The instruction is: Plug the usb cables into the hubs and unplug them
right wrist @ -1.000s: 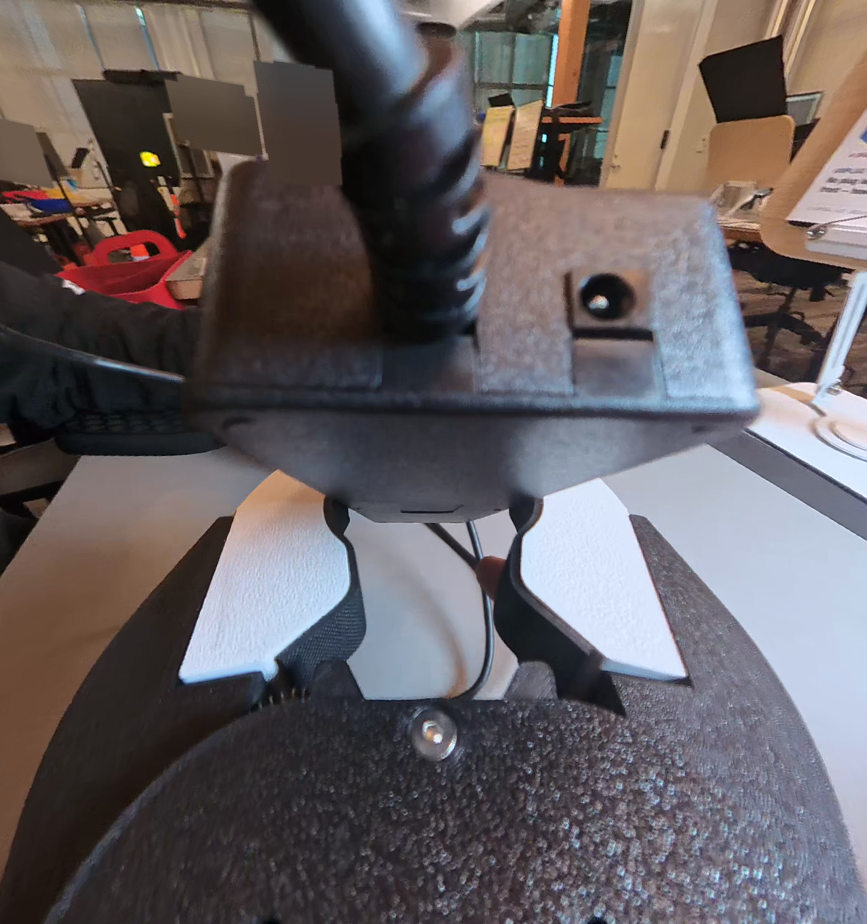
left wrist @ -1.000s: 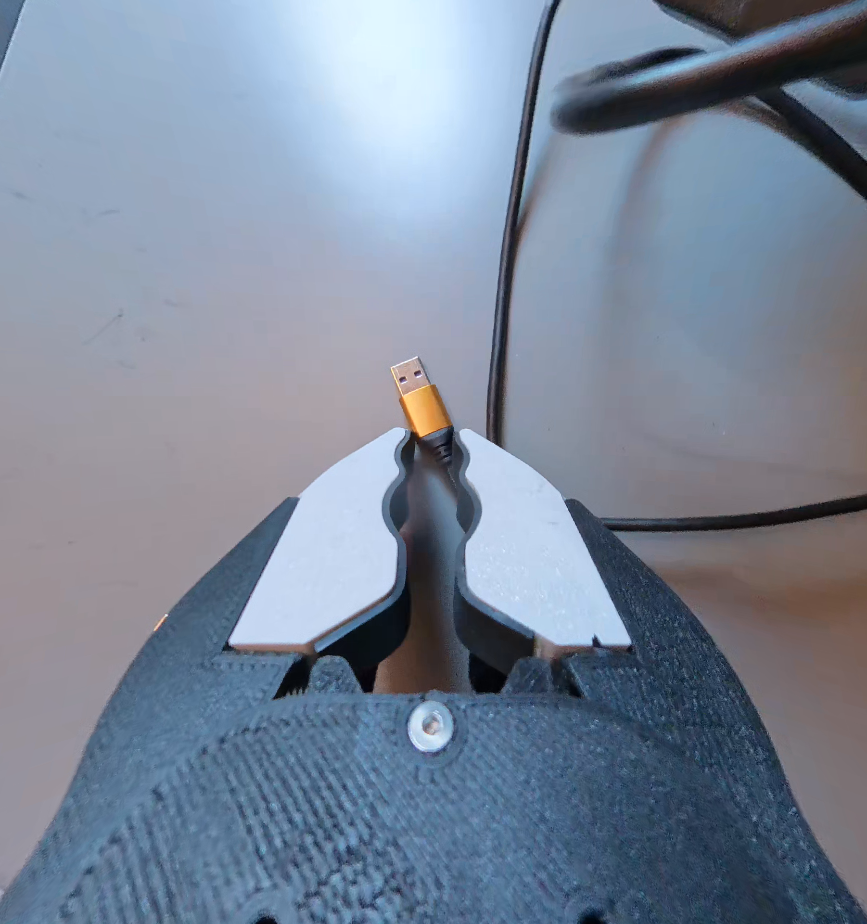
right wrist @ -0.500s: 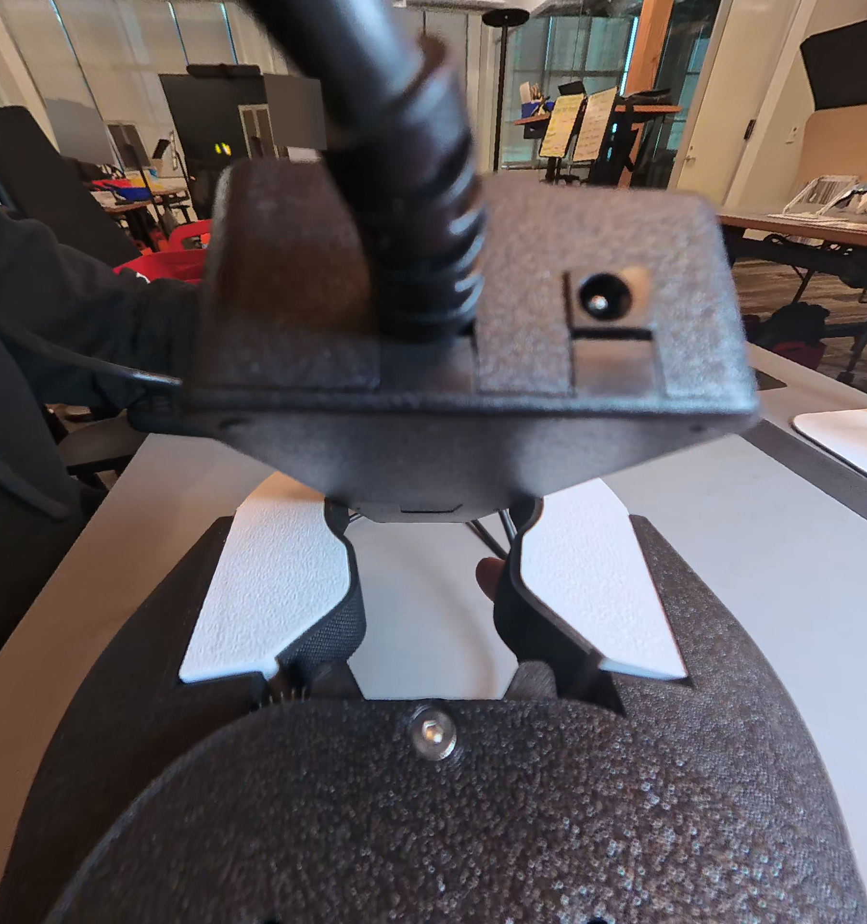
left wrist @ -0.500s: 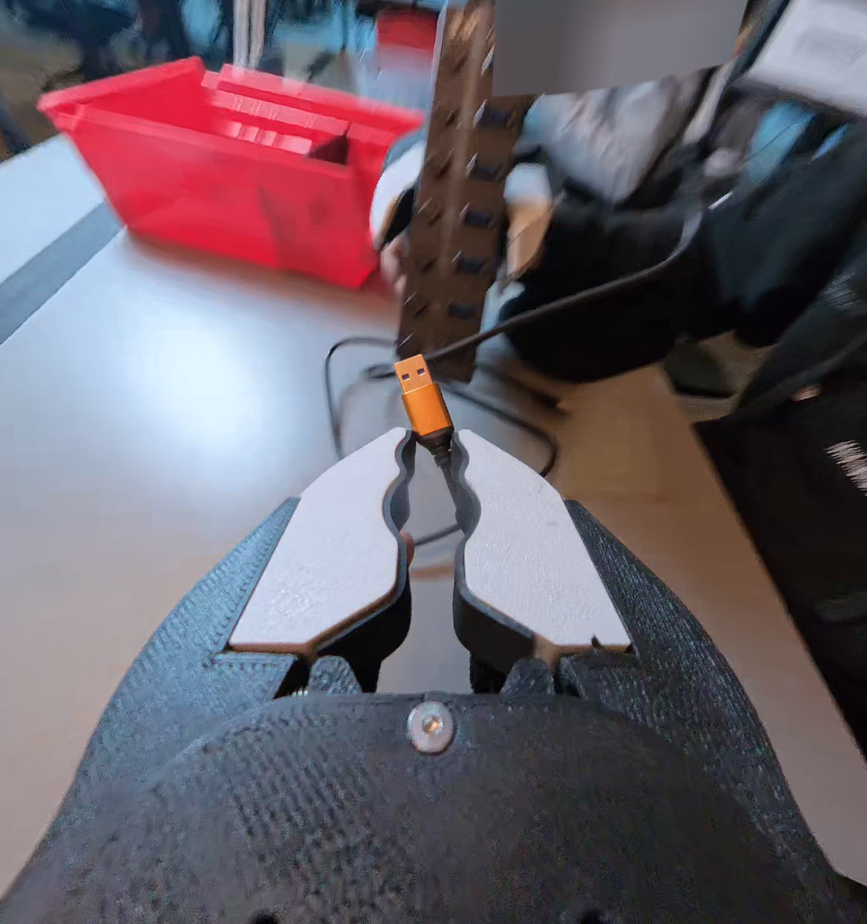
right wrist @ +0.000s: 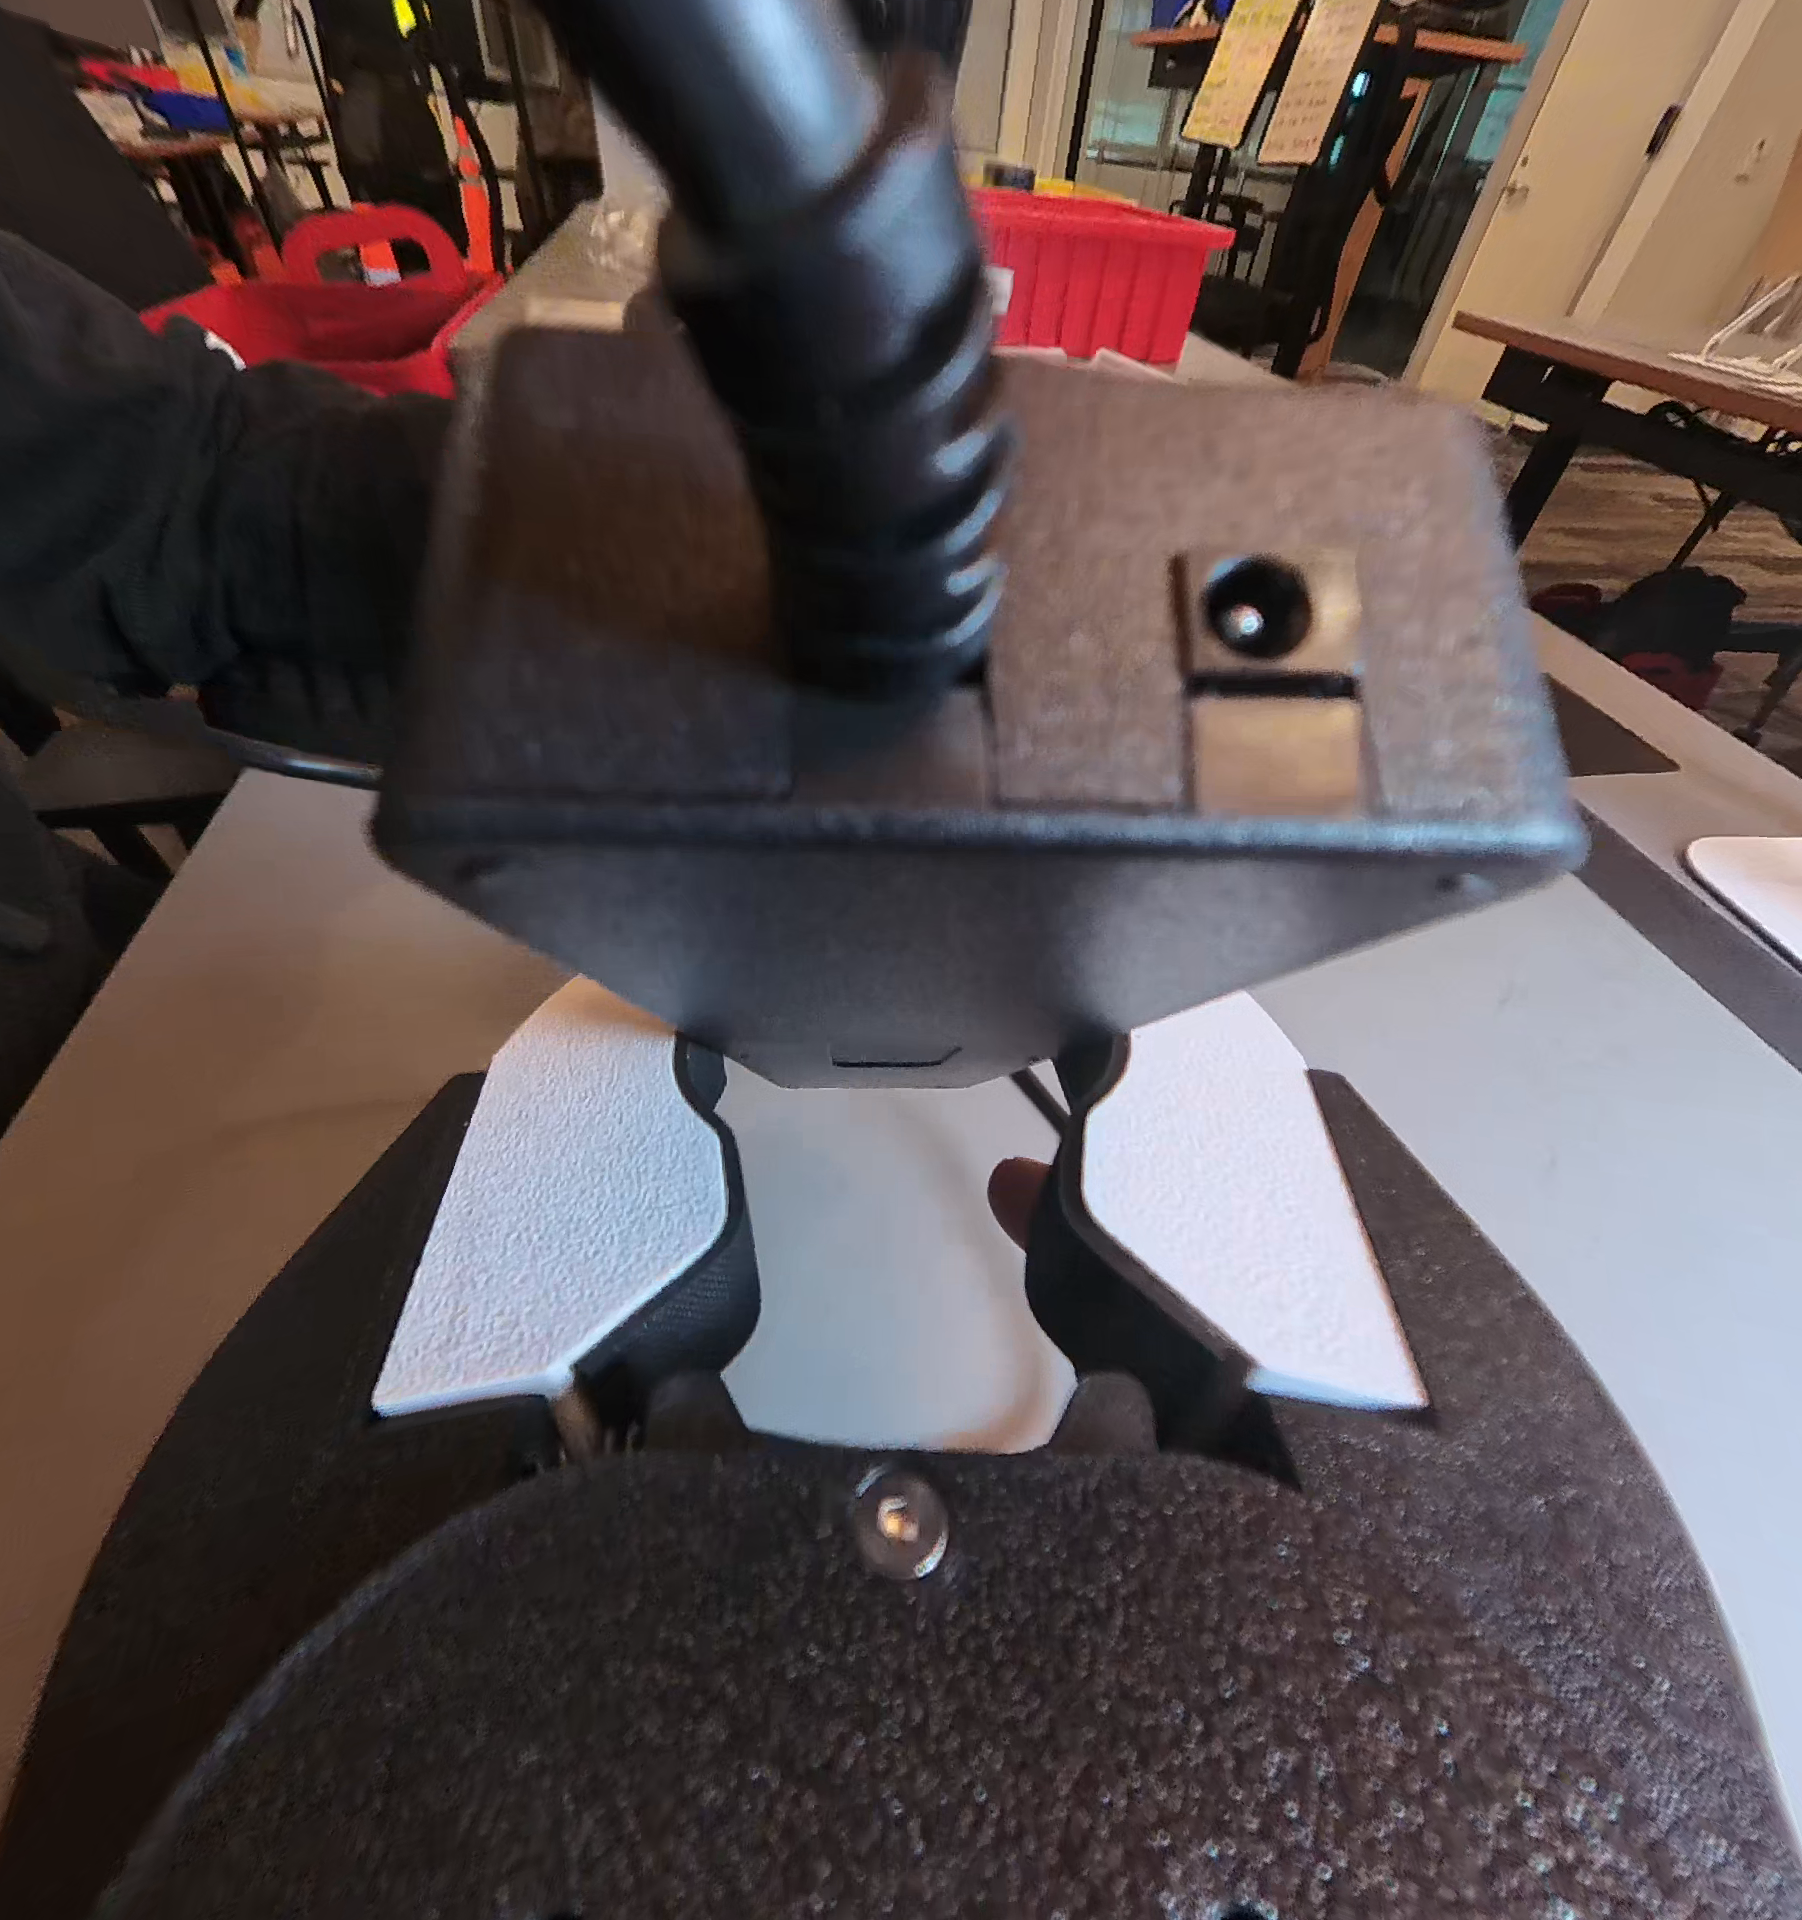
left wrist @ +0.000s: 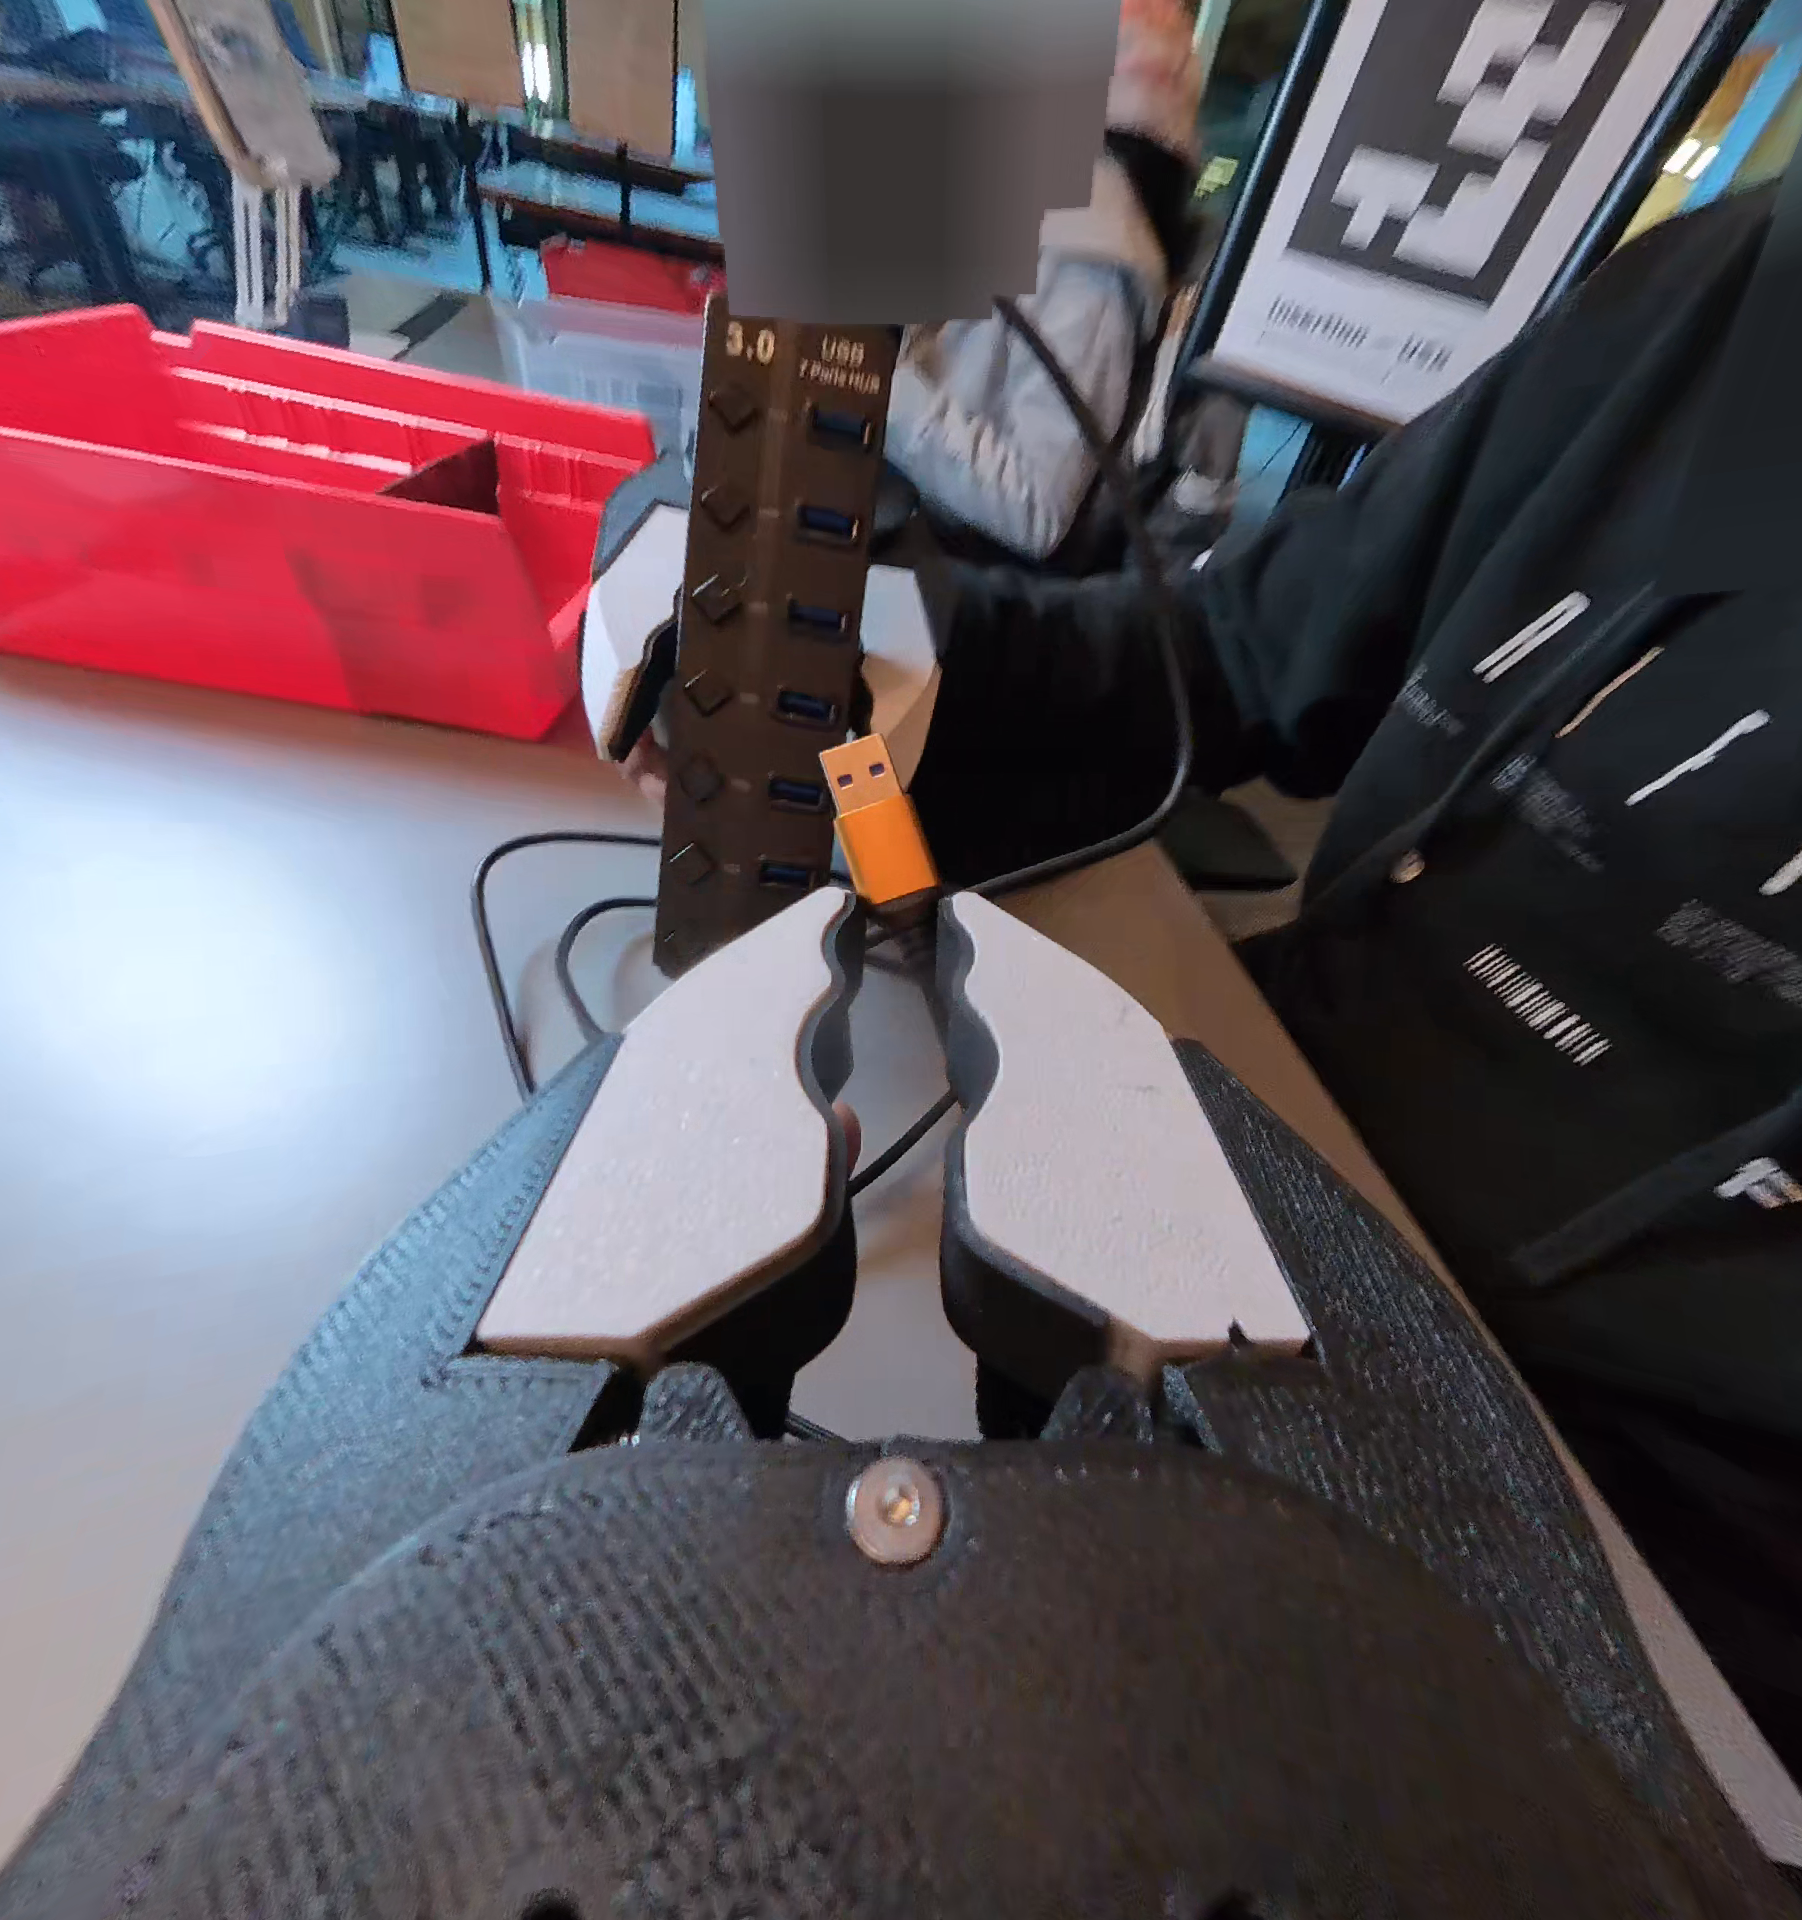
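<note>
My left gripper point(left wrist: 892, 909) is shut on the cable just behind an orange USB plug point(left wrist: 876, 826), whose metal tip points up and away. Right in front of the plug stands a black multi-port USB hub point(left wrist: 772, 623), held upright, its column of blue ports facing me. The plug tip is level with the lower ports and just right of them, apart from the hub. My right gripper point(right wrist: 892, 1070) is shut on that hub point(right wrist: 980, 779), seen from its end face with a thick black cable point(right wrist: 835, 343) and a round socket. The right gripper's white fingers point(left wrist: 616, 623) show behind the hub.
A red bin point(left wrist: 253, 520) stands on the grey table point(left wrist: 201, 987) at the back left. The hub's black cable point(left wrist: 523, 935) loops on the table under the hub. A person's black sleeve and jacket point(left wrist: 1499, 831) fill the right side. Another red bin point(right wrist: 1094, 270) is beyond. The grippers' ends are close to 8 cm from one another.
My left gripper swung up from looking down at the table to face the hub, and the hub now stands closer, upright and facing the plug. The right view has turned sideways, with the hub still gripped.
</note>
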{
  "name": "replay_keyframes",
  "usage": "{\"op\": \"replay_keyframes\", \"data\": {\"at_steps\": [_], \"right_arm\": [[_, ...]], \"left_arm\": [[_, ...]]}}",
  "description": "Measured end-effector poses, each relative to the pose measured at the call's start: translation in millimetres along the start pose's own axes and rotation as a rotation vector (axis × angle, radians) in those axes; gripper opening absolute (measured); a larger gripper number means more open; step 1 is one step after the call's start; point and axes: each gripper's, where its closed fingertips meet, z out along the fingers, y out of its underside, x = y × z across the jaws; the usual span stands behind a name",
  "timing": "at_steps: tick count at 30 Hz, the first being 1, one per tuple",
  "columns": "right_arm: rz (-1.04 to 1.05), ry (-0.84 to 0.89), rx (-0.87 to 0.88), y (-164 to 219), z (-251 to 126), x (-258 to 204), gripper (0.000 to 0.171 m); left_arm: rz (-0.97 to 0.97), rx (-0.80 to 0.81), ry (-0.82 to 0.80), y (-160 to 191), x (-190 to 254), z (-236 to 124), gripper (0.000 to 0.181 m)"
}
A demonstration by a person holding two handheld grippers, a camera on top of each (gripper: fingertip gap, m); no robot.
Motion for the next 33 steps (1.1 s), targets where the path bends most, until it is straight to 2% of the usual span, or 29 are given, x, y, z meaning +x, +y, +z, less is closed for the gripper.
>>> {"op": "replay_keyframes", "data": {"at_steps": [3, 6, 8, 14, 16, 19, 23, 26, 30, 32, 33], "right_arm": [[-0.014, -0.005, -0.027, 4, 3, -2, 0.064], [-0.015, 0.010, -0.050, 8, 4, 0, 0.064], [-0.012, 0.023, -0.063, 11, 3, 4, 0.064], [0.010, 0.095, -0.069, 15, -9, 22, 0.064], [0.017, 0.126, -0.063, 14, -15, 30, 0.064], [0.033, 0.165, -0.040, 12, -26, 40, 0.064], [0.071, 0.191, 0.029, 2, -39, 49, 0.064], [0.098, 0.190, 0.078, -5, -43, 51, 0.064], [0.106, 0.195, 0.079, -4, -43, 51, 0.064], [0.106, 0.197, 0.070, -2, -42, 51, 0.064], [0.105, 0.198, 0.067, -1, -42, 52, 0.064]], "left_arm": [[0.033, -0.085, -0.051, 9, -2, 10, 0.013], [0.080, -0.267, -0.212, 37, -25, 15, 0.013], [0.076, -0.334, -0.273, 49, -36, 14, 0.014], [0.121, -0.514, -0.505, 73, -73, -10, 0.014], [0.119, -0.496, -0.509, 68, -73, -16, 0.014], [0.101, -0.368, -0.442, 34, -55, -21, 0.014], [0.040, -0.107, -0.154, -20, 1, -26, 0.013], [-0.077, 0.040, -0.007, -36, 15, -37, 0.013], [-0.415, 0.016, -0.148, 1, -41, -50, 0.013], [-0.555, -0.069, -0.281, 32, -68, -54, 0.012], [-0.568, -0.134, -0.373, 49, -80, -56, 0.005]]}}
